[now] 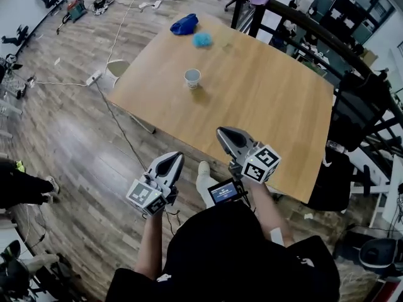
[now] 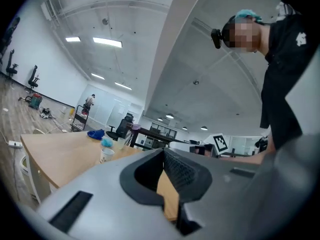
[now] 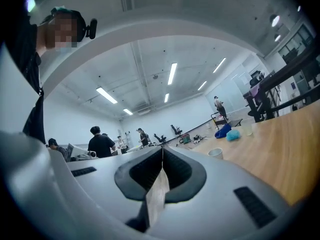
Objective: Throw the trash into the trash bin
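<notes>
Toward the left side of the table, well in from its edges: a paper cup. Farther off, at the table's far corner: a cloth bundle, with a small puff just beside it, to the right and nearer. On the floor at the table's left corner, partly under the edge: the trash bin. Left of the bin, near it on the floor: a power strip. Along the table's right side: a railing. At the table's near edge: the right gripper. To its left and nearer, off the table, above the floor: the left gripper. Between the two, lower down: a shoe.
</notes>
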`<act>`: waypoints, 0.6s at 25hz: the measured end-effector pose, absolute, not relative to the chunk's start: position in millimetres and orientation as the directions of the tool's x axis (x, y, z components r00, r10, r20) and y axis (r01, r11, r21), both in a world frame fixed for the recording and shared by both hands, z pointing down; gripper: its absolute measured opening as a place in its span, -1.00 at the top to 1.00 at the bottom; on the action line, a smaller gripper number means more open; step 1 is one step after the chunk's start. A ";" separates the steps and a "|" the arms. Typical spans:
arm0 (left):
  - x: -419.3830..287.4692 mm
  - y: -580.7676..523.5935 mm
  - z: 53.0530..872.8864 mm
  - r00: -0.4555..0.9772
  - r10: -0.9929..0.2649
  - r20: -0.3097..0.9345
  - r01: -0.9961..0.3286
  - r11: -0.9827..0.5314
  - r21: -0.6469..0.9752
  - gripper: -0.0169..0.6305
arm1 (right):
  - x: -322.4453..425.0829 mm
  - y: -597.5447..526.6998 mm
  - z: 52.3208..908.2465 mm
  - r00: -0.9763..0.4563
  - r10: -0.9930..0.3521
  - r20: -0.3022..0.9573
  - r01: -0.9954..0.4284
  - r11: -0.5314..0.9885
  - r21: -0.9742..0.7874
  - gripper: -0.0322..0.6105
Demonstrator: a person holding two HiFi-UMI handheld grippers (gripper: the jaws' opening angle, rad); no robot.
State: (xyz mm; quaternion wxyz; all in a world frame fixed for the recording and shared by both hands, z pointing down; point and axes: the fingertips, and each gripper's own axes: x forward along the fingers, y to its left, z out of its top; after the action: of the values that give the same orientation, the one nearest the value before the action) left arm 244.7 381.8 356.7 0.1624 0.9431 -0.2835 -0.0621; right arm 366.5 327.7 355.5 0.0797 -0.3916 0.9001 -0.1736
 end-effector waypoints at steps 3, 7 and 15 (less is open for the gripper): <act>236.3 317.1 344.9 0.816 -0.578 -0.011 -0.546 -0.777 0.313 0.93 | 358.8 269.4 353.1 -0.686 -0.727 -0.024 -0.662 0.637 -0.395 0.90; 247.8 239.7 328.9 0.826 -0.563 -0.016 -0.535 -0.793 0.292 0.93 | 361.8 210.8 344.2 -0.677 -0.735 -0.043 -0.665 0.636 -0.392 0.90; 285.2 171.9 336.1 0.873 -0.487 -0.017 -0.444 -0.810 0.383 0.93 | 400.9 153.5 341.4 -0.606 -0.795 -0.042 -0.706 0.561 -0.433 0.90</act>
State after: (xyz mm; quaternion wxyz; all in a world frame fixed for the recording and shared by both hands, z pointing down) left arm 285.2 171.9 336.1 0.1869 0.9495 -0.2453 -0.0574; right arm 400.9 153.5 341.4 0.1169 -0.4284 0.8756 -0.1898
